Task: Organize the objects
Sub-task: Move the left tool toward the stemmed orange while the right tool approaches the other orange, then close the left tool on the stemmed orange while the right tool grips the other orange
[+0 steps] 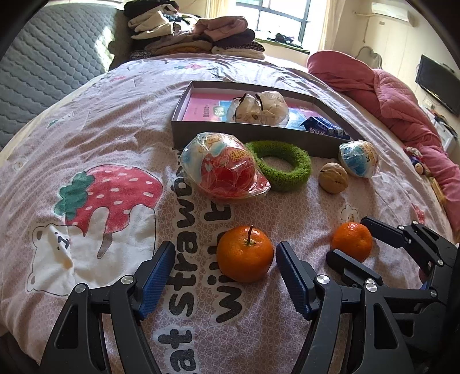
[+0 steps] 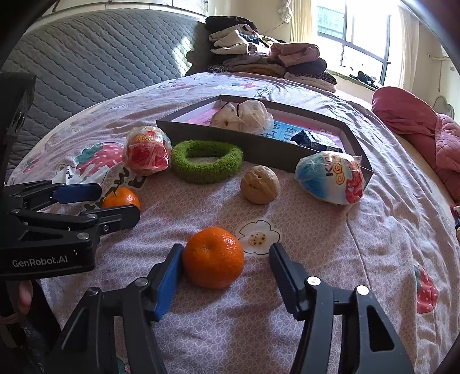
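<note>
Pink strawberry-print bedspread (image 1: 100, 120), box (image 1: 258, 135) ahead of both wide-open grippers, left gripper (image 1: 224, 259), right gripper (image 2: 227, 259), clothes (image 1: 195, 34) and window (image 1: 276, 14) beyond, 1 orange (image 2: 213, 257) between right fingers.

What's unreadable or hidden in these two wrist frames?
- Gray box floor: both views, near wall and the bagged white items hide part of it.
- Dark blue packet label: both views, too small, cut by box wall.
- Stemmed orange: right wrist view, left hand-held gripper covers its lower half.
- Right hand-held gripper: left wrist view, the stemless orange hides pad contact.
</note>
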The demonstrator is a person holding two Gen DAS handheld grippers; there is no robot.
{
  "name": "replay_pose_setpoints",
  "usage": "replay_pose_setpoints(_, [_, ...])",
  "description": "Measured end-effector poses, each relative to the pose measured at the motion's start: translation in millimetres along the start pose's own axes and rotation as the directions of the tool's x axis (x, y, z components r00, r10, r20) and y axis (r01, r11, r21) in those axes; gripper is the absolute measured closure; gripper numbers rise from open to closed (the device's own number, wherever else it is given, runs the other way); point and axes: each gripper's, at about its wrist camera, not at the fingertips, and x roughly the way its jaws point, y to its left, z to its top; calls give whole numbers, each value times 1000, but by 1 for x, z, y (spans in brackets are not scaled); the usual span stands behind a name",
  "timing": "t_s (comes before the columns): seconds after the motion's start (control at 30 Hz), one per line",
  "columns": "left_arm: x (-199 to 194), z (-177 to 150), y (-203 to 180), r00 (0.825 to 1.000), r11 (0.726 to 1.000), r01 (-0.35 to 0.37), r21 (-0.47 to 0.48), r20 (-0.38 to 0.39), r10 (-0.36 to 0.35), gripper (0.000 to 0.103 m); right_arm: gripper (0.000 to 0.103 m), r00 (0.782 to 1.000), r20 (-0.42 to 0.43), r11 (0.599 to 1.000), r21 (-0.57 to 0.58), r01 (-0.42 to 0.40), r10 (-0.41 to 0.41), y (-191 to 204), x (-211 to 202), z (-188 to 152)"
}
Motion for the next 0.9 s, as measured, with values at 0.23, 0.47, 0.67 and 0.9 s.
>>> replay_pose_setpoints(0.23, [-1,0,-2,1000,1000,-5,5,8,5,29,54,1000,10,1000,-27,-4,4,4,-2,-2])
replay_pose_setpoints(0.47, [3,-1,-9,1000,1000,12,28,1,-12,53,58,1000,2,1000,-8,-27,27,3,0,-2])
replay_pose_setpoints(0.67, [4,-2,-13,1000,999,20,39,6,-20,63,59,999,1,999,-9,-35,35,2,0,-3])
replay_pose_setpoints(0.9, [2,-4,-11,1000,999,23,29,17,-23,63,59,999,4,999,-3,-42,42,1,0,-3])
